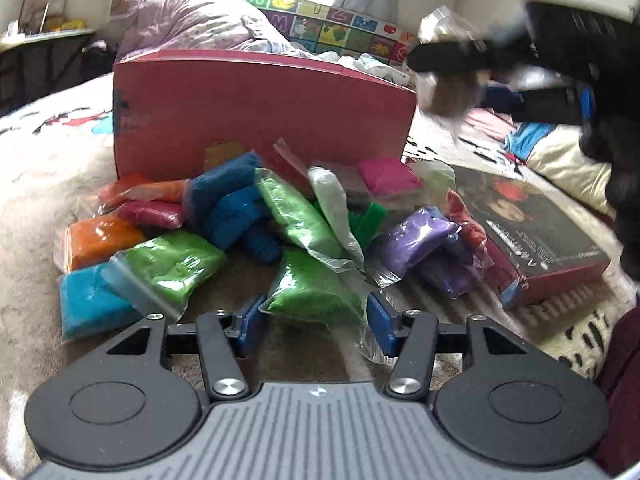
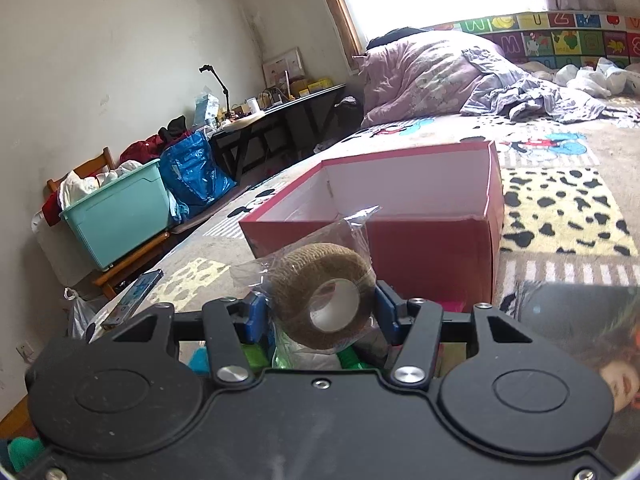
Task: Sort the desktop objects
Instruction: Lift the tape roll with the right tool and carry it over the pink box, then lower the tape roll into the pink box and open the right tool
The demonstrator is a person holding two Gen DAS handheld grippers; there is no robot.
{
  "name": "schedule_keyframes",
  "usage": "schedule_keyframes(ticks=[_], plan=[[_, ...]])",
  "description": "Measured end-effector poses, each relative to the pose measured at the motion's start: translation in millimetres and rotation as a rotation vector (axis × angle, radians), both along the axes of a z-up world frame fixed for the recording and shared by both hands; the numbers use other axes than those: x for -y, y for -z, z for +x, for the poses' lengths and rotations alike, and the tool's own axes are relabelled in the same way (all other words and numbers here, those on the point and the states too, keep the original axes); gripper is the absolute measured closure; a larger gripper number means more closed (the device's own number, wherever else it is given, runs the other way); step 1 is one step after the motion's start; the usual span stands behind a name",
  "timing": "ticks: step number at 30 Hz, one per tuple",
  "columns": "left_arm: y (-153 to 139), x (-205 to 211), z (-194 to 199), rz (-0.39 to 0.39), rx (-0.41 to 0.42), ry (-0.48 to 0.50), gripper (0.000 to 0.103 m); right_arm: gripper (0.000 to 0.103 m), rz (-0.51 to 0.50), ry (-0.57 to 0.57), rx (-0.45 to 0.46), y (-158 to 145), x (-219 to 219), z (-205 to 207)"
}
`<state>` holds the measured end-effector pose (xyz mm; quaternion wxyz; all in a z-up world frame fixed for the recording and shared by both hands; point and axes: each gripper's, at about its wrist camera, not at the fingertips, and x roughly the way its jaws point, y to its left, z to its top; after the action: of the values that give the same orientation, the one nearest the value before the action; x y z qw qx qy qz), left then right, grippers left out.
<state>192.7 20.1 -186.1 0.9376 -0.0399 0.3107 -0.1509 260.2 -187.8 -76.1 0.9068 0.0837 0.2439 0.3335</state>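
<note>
Bandage roll (image 2: pixel 324 294), tan and sealed in a clear wrapper, sits pinched between the blue pads (image 2: pixel 256 312) of the right gripper (image 2: pixel 322 312), lifted off the blanket (image 2: pixel 560 208) and short of the red box (image 2: pixel 436 256). The box lies straight ahead of these tongs and a little to their right, its open top facing up and its near wall between the roll and the white interior, which looks bare as far as this view shows. The roll's hollow core points back toward the camera and slightly rightward, so its axis runs roughly along the fingers, while the loose wrapper tail sticks up toward the box rim. My reading is that the coming move depends on that forward gap: the roll must go up and over the near wall before release. In the left wrist view the right gripper (image 1: pixel 448 76) appears blurred at the box's right end, above the rim of the red box (image 1: pixel 260 112). The left gripper (image 1: pixel 316 320) hangs low with its jaws spread and nothing between them, just short of a green clay bag (image 1: pixel 316 284) at the near edge of the pile of coloured bags (image 1: pixel 224 216). That bag lies directly ahead between the pads, its long axis running roughly away from the camera, toward the box. A book (image 1: pixel 532 224) lies flat at the pile's right side.
</note>
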Motion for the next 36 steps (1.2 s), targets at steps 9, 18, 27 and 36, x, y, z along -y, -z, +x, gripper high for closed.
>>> schedule_keyframes(ticks=[9,18,27,36], plan=[[-6.9,-16.6,5.9,-0.075,-0.041,-0.042,0.07,0.049,-0.036,0.004,-0.01,-19.3,-2.3,18.2],[-14.9,-31.9,-2.9,-0.191,-0.02,0.013,0.074,0.049,-0.045,0.034,-0.033,-43.8,-6.5,55.5],[-13.9,-44.4,0.0,-0.23,-0.038,0.019,0.074,0.049,-0.06,0.071,-0.174,-40.9,-24.5,119.3],[-10.7,-52.9,3.8,-0.294,-0.055,0.048,0.074,0.049,-0.129,0.105,-0.319,-18.4,-42.4,164.4]])
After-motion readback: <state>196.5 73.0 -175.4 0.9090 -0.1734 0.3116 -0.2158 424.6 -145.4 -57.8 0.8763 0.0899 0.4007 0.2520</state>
